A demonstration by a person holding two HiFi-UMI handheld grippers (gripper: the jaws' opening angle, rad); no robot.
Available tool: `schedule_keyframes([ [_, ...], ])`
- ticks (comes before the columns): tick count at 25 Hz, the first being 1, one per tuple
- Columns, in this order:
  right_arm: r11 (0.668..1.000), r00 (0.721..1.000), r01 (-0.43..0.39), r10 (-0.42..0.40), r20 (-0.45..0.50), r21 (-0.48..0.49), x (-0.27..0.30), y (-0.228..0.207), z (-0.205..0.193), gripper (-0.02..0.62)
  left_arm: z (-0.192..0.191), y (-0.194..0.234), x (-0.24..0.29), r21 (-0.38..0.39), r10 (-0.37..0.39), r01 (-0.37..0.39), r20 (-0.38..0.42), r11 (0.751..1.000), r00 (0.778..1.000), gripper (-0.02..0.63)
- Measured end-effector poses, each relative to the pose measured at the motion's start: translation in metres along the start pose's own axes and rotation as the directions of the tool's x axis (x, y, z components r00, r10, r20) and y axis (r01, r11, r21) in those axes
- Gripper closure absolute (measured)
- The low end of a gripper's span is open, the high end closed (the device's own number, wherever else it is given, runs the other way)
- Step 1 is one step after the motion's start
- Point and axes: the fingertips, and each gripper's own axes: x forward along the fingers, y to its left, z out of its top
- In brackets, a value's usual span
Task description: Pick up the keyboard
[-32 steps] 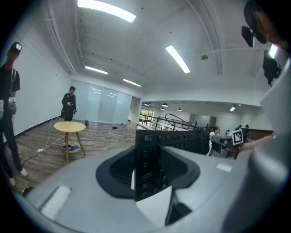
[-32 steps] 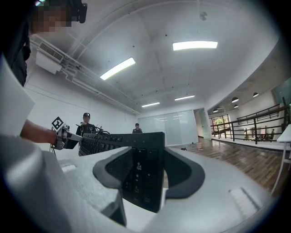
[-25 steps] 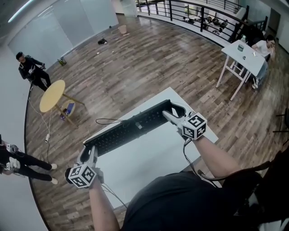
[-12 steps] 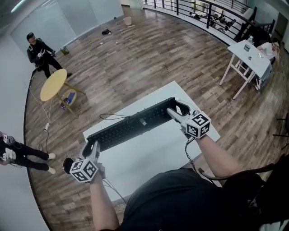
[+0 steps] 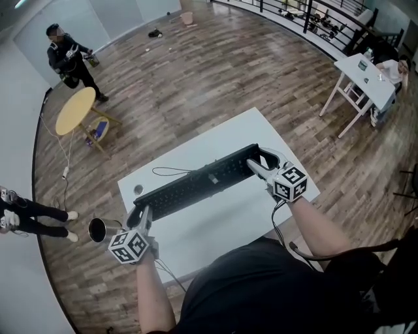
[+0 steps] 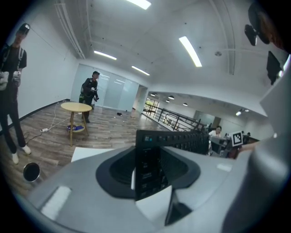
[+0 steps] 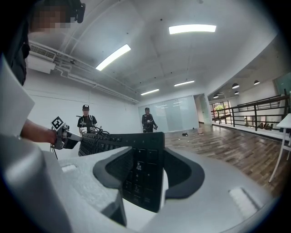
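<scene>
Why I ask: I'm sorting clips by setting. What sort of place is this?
Probably a big open-plan office or lab hall, likely an upper level: bare wood-plank floor, a black railing along a curved edge, a white table and glass partition walls.

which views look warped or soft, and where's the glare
Head view: fisheye bows the floor planks and railing; keyboard sharp. Left gripper view: dark round corners, close keyboard end soft. Right gripper view: same corners, ceiling lights blown out.
</scene>
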Motion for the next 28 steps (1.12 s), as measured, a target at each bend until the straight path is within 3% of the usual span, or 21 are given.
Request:
schedule_keyframes([
  [28, 1.0, 1.0, 0.016, -0.016, -0.013, 0.019, -0.004, -0.001, -0.014, 0.419, -0.004, 0.004, 0.003, 0.016, -0.009, 0.009, -0.027, 1.0, 1.0, 0.431],
])
